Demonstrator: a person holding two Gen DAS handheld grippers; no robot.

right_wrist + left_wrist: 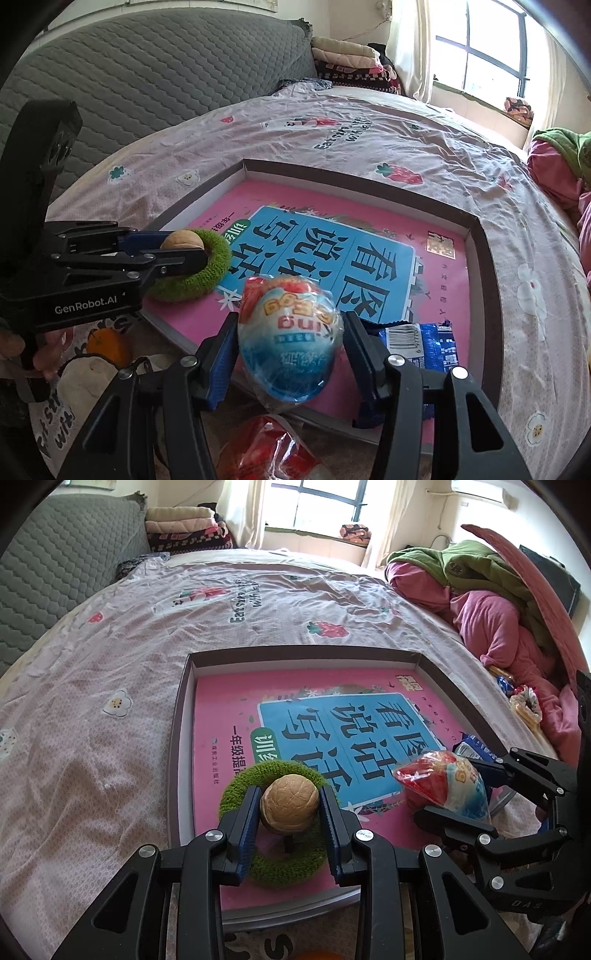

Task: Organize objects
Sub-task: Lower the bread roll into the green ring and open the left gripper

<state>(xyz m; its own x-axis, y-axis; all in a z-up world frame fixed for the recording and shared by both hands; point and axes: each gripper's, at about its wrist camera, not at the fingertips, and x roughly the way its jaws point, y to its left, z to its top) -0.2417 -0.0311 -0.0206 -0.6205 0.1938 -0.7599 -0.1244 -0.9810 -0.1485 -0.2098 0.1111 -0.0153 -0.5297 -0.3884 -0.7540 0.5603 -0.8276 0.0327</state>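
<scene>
A shallow brown-rimmed box (181, 716) lies on the bed with a pink book (221, 709) flat inside it. My left gripper (290, 801) is shut on a walnut (290, 800), held just above a green fuzzy ring (236, 794) on the book's near left corner. In the right wrist view the walnut (183, 240) sits over the ring (218, 258). My right gripper (290, 332) is shut on a wrapped blue and red toy egg (290, 332), over the box's near edge. The egg also shows in the left wrist view (447, 782).
A blue snack packet (424, 343) lies in the box's near right corner. A red wrapper (273, 450), an orange (110, 345) and a white cloth bag (88, 384) lie in front of the box. Pink and green clothes (487, 602) are piled at the right. A grey headboard (55, 568) stands left.
</scene>
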